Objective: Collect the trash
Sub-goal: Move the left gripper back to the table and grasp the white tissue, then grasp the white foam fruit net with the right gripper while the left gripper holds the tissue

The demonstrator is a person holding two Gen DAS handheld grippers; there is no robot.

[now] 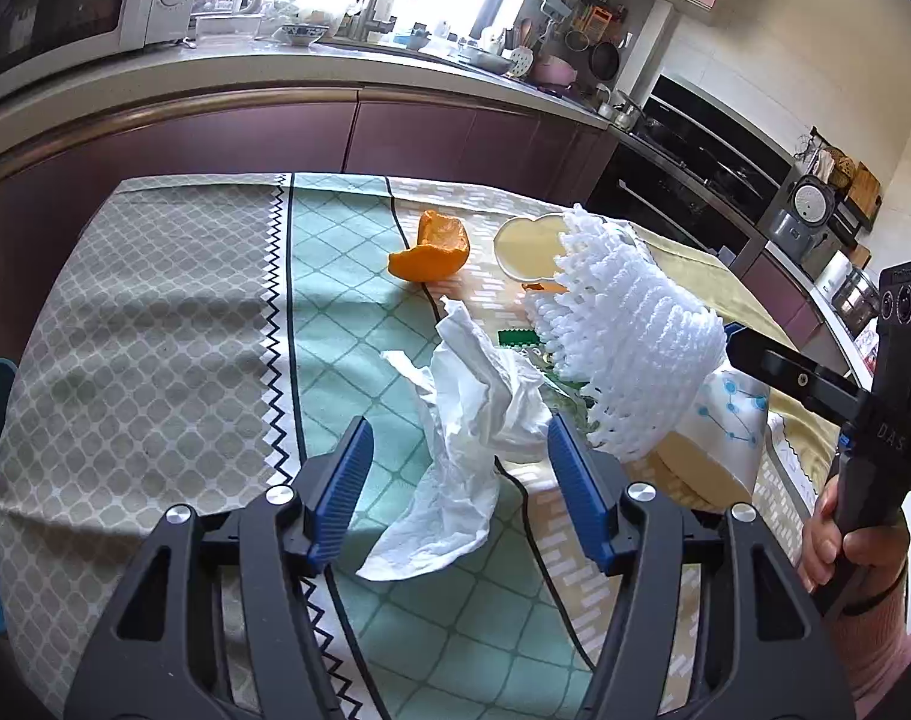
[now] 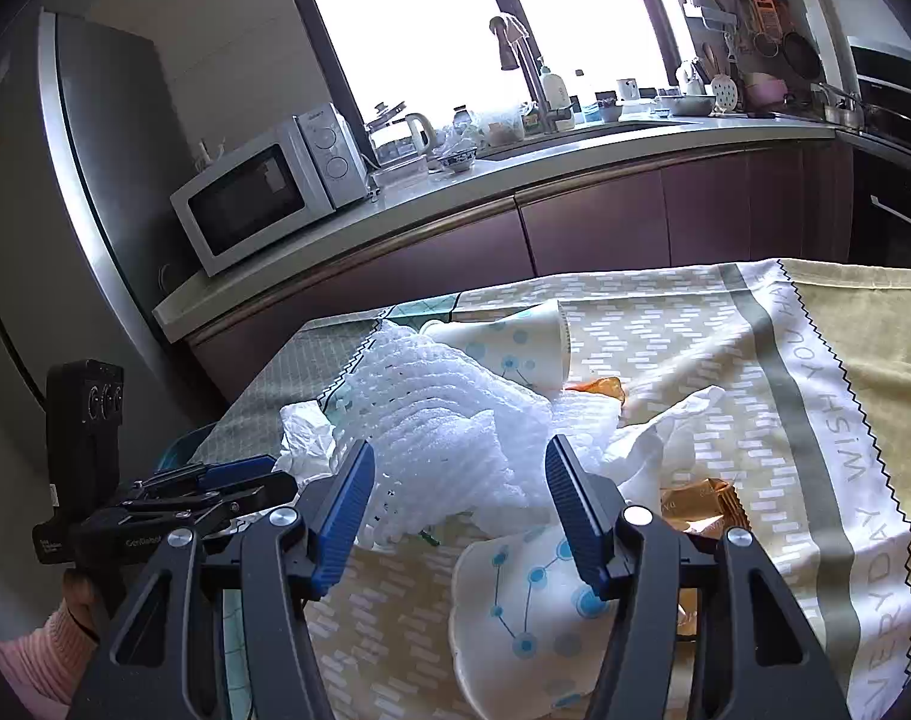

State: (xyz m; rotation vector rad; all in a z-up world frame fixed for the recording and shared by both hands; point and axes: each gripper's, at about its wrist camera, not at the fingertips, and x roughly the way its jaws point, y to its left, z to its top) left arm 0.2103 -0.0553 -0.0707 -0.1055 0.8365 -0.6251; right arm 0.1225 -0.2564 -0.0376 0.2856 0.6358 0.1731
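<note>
Both tongs tilt downward over the cloth-covered worktop (image 1: pixel 155 312), jaws standing wide with nothing gripped. The left tongs (image 1: pixel 460 492) straddle a crumpled white tissue (image 1: pixel 467 420), which lies between and just ahead of their blue pads. The right tongs (image 2: pixel 459 507) hover over white foam netting (image 2: pixel 449 420), a paper cup (image 2: pixel 527 606) just below their right pad.

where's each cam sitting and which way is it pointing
Left wrist: on the left gripper, angled down over the table at a tissue and orange peel; its open fingers show, plus the right hand.
Right wrist: on the right gripper, angled down at the foam net and a paper cup; its open fingers and the left gripper show.
Shared: net, tissue, cup, microwave.
</note>
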